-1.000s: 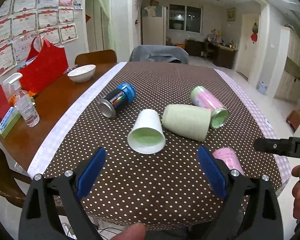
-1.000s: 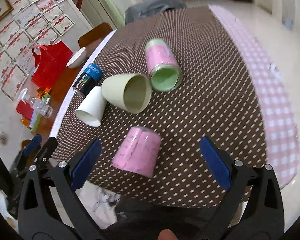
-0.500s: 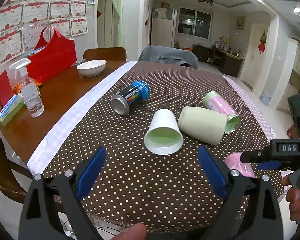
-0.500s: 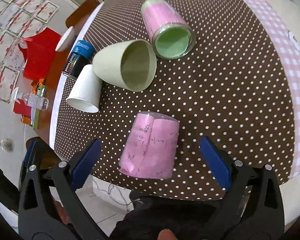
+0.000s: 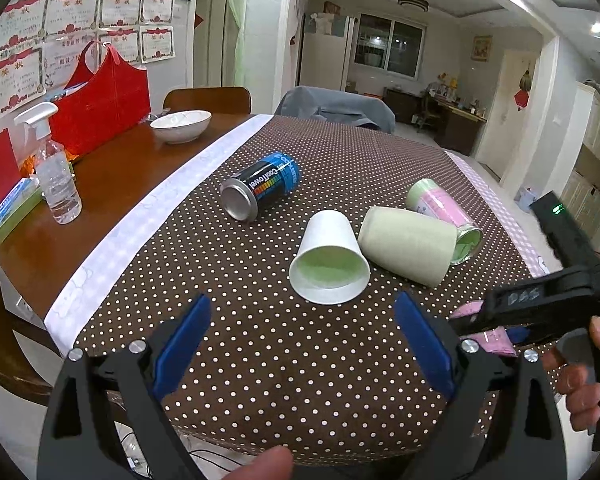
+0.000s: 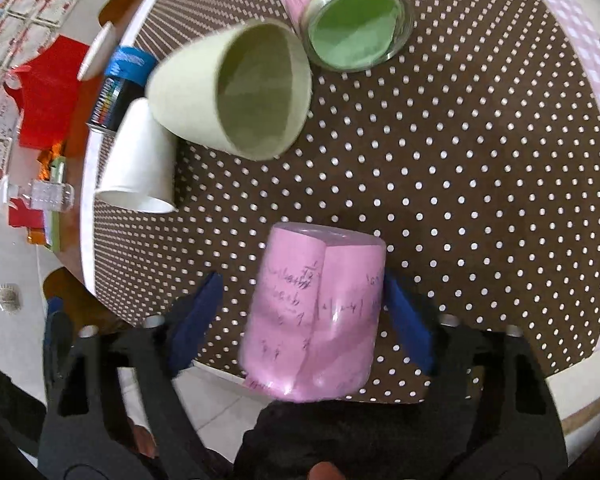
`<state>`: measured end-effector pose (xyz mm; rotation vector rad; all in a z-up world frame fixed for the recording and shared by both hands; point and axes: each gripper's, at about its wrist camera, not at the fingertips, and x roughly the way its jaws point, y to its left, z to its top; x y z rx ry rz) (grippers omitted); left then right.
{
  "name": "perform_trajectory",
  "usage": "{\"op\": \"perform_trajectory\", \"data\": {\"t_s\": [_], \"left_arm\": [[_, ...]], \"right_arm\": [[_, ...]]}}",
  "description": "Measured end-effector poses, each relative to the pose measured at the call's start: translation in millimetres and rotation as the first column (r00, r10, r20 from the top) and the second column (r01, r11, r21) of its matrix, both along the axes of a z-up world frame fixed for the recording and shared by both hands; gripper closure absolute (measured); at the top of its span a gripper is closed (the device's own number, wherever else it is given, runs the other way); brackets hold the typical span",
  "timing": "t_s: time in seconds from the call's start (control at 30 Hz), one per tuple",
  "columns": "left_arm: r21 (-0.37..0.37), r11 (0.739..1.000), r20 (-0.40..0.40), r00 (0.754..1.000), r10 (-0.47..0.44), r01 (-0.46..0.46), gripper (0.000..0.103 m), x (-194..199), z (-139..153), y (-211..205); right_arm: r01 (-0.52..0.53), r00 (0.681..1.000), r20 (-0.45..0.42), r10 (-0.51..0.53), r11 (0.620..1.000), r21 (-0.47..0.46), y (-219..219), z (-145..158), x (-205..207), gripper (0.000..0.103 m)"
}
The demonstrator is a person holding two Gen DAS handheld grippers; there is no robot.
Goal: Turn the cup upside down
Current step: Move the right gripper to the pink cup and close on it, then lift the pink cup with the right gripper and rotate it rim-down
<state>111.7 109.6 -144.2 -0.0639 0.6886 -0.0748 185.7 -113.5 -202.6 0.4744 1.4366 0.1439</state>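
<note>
Right gripper (image 6: 304, 316): jaws partly open, straddling the pink cup (image 6: 316, 312), which lies between the two blue pads at the near edge of the dotted tablecloth (image 6: 460, 168). The right pad (image 6: 408, 320) sits at the cup's wall; the left pad (image 6: 198, 320) stands just clear of it, cloth visible in the gap. Whether the right pad actually touches cannot be told; frame is blurred. No firm hold evident. Ahead of these jaws: pale green cup (image 6: 240, 88) on its side, mouth toward the camera, white paper cup (image 6: 140, 164) to its left, pink-and-green jar (image 6: 352, 24) beyond. Left gripper (image 5: 304, 344): jaws wide open, holding nothing, above bare cloth; the white cup lies just ahead between the fingers' lines.
</note>
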Motion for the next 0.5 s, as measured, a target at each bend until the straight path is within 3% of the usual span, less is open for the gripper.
{"op": "perform_trajectory", "data": {"t_s": [0.3,0.5], "left_arm": [[0.012,1.0,0.008,1.0,0.004,-0.004,0.012,-4,6,-4],[0.039,0.999,0.032,0.999,-0.011,0.01,0.012,-11,18,-18]], "right_arm": [[-0.014,0.995,0.098,0.01,0.999,0.045,-16,10,-13,0.043],[-0.012,0.955,0.296,-0.009,0.998,0.068,-30,39,-28,0.043]]}}
